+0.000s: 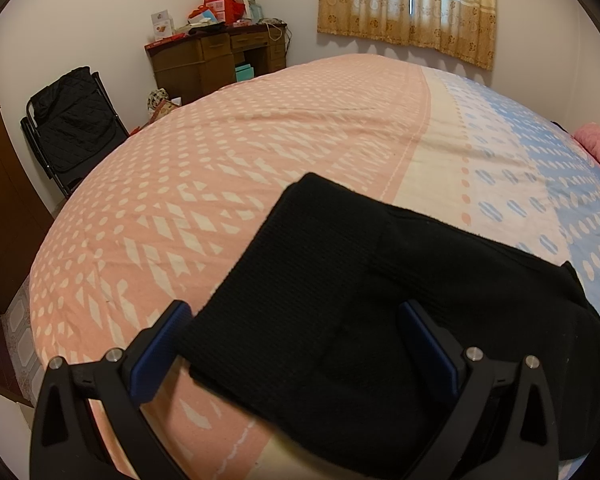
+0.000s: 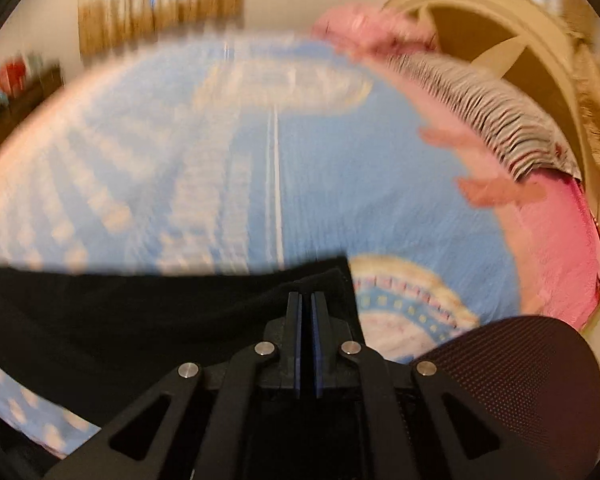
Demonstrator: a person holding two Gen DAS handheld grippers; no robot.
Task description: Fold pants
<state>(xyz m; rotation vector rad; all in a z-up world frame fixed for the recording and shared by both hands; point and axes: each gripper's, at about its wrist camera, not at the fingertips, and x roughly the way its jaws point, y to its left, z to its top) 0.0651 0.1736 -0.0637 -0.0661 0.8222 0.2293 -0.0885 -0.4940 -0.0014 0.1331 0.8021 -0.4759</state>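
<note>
Your right wrist view is smeared by motion: the bedsheet (image 2: 260,152), curtain (image 2: 160,0) and pillows (image 2: 480,120) blur. The right gripper (image 2: 307,300) hides whether cloth lies between its closed fingers. In your left wrist view, the black pants (image 1: 340,300) run off the bottom right edge.

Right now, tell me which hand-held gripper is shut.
The right hand-held gripper: its blue pads meet at the edge of the black pants. The left hand-held gripper stands wide open over the pants.
</note>
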